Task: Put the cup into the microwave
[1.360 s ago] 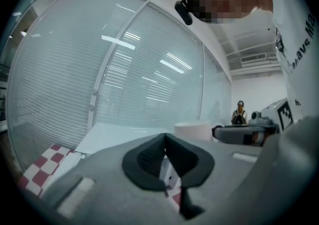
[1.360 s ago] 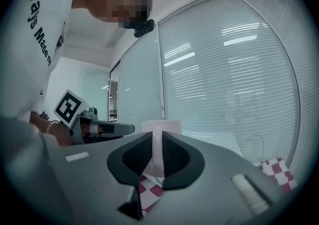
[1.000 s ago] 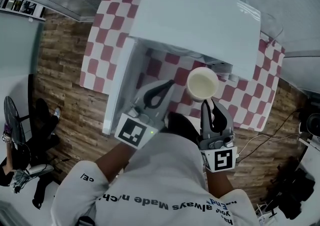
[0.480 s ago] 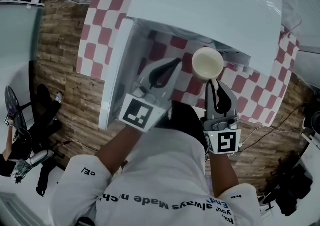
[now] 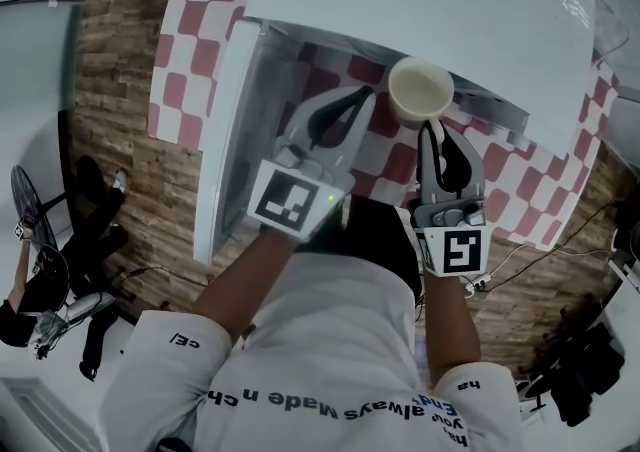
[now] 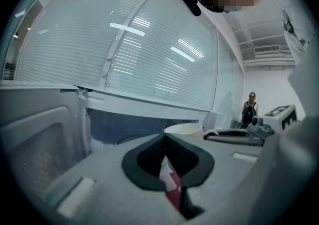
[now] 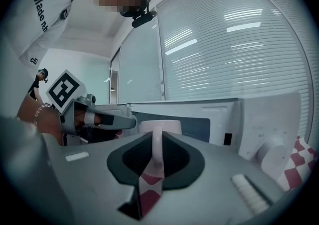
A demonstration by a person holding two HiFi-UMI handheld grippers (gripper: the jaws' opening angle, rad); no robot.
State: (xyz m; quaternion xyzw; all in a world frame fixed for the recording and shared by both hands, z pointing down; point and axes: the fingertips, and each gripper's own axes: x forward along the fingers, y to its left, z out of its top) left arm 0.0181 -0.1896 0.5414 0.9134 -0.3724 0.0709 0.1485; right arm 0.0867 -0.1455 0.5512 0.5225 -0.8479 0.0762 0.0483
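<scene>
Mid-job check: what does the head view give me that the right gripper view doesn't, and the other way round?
Only the head view: the cup's open mouth from above, the door swung open at the left, and the checkered cloth under the microwave. Only the right gripper view: the right hand-held gripper with its jaws shut on the cup's handle, and the control knob. Both: the cup just in front of the microwave's opening, with the left hand-held gripper beside it.
</scene>
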